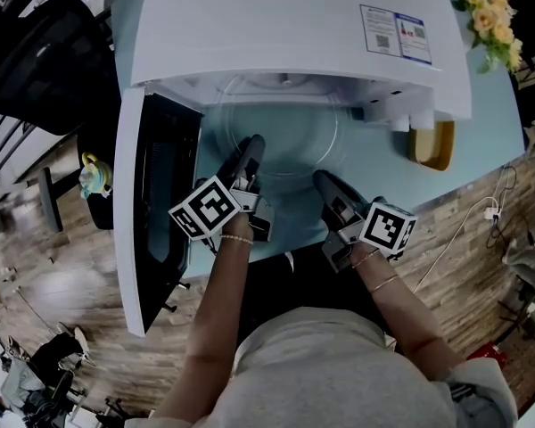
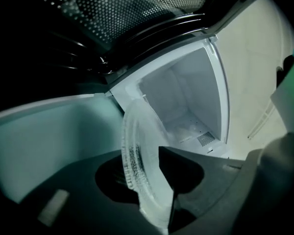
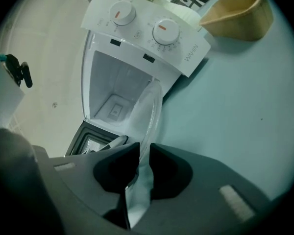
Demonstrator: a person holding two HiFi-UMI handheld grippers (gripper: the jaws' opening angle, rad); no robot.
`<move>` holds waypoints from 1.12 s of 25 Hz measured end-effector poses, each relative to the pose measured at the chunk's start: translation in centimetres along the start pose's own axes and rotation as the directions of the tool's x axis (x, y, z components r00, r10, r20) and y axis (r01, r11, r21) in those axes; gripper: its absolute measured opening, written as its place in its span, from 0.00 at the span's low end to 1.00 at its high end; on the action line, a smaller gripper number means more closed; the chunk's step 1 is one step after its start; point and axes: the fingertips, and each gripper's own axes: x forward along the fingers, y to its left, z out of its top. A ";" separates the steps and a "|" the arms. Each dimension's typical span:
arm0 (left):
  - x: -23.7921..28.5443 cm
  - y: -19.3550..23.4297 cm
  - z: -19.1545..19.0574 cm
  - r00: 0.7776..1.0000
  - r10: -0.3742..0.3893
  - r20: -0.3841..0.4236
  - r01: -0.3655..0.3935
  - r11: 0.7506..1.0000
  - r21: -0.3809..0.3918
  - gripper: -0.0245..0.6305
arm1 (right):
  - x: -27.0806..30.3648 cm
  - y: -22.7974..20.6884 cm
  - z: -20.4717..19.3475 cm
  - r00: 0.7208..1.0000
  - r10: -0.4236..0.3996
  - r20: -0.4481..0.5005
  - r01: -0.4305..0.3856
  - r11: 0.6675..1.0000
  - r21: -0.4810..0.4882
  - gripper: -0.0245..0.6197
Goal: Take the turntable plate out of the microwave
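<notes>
The clear glass turntable plate [image 1: 285, 136] hangs level just in front of the open white microwave [image 1: 285, 25], above the pale blue table [image 1: 486, 119]. My left gripper [image 1: 252, 145] is shut on the plate's near left rim, and my right gripper [image 1: 322, 179] is shut on its near right rim. The left gripper view shows the ribbed plate [image 2: 139, 155] edge-on between the dark jaws of the left gripper [image 2: 151, 180], with the empty cavity [image 2: 186, 102] behind. In the right gripper view, the right gripper [image 3: 143, 156] has the plate [image 3: 149, 109] pinched thinly between its jaws.
The microwave door [image 1: 156, 203] stands open at the left. The control panel [image 3: 154, 33] carries two knobs. A wooden bowl [image 1: 432, 143] sits on the table right of the microwave, with yellow flowers [image 1: 492, 16] behind. A white cable [image 1: 464, 230] lies on the wooden floor.
</notes>
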 end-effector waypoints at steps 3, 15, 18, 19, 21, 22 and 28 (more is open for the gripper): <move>-0.2 -0.1 -0.2 1.000 -0.011 0.007 0.011 0.999 -0.032 0.23 | -0.2 -0.2 0.1 1.000 -0.006 -0.007 0.006 1.000 -0.012 0.18; -1.0 -0.3 -0.4 0.999 -0.036 0.009 0.037 0.995 -0.089 0.20 | 1.6 -0.5 3.0 1.000 0.025 -0.004 -0.026 0.996 -0.087 0.24; -1.3 -0.3 -0.6 0.999 -0.043 -0.001 0.043 0.995 -0.092 0.19 | 2.7 -0.2 4.7 0.999 0.051 0.012 -0.050 0.993 -0.104 0.25; -1.4 -0.3 -0.6 0.999 -0.045 -0.003 0.044 0.995 -0.091 0.19 | 3.0 -0.2 5.3 0.998 0.056 0.015 -0.054 0.993 -0.106 0.25; -1.7 -0.4 -0.5 0.999 -0.048 -0.007 0.047 0.995 -0.087 0.19 | 3.4 -0.2 6.2 0.998 0.057 0.017 -0.055 0.993 -0.107 0.27; -1.8 -0.4 -0.5 0.999 -0.051 -0.009 0.050 0.995 -0.086 0.19 | 3.7 -0.1 6.5 0.998 0.059 0.013 -0.057 0.992 -0.109 0.28; -2.4 -0.4 -0.9 0.998 -0.056 -0.030 0.053 0.995 -0.088 0.18 | 5.2 -0.1 7.7 0.995 0.093 -0.020 -0.094 0.990 -0.103 0.28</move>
